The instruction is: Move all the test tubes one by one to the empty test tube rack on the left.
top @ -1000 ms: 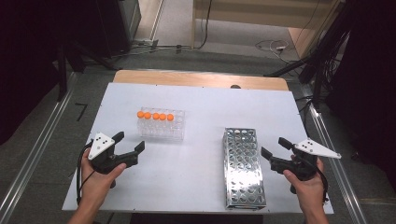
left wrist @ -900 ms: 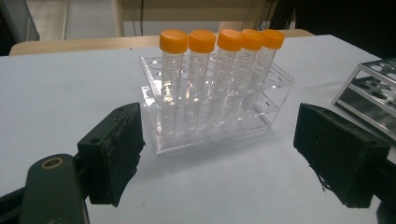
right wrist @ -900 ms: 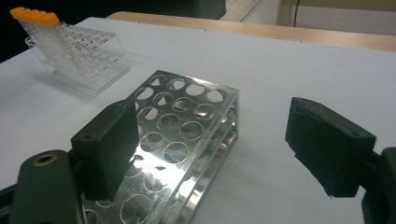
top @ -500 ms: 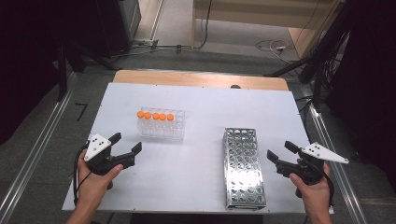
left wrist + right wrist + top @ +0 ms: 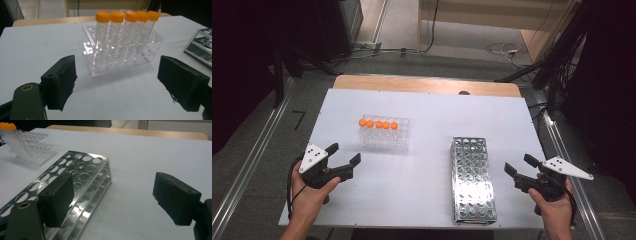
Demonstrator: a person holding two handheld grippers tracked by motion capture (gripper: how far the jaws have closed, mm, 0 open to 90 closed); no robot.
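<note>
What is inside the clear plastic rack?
Five clear tubes with orange caps stand in one row of the clear plastic rack; other holes look empty. Whether the tubes hold anything is unclear.

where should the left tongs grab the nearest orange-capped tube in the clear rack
Probably just under the orange cap of the end tube, coming from above and from the left tongs' side. The tube stands upright with its top clear of the clear rack, and its neighbours crowd one side only, leaving the outer side free.
</note>
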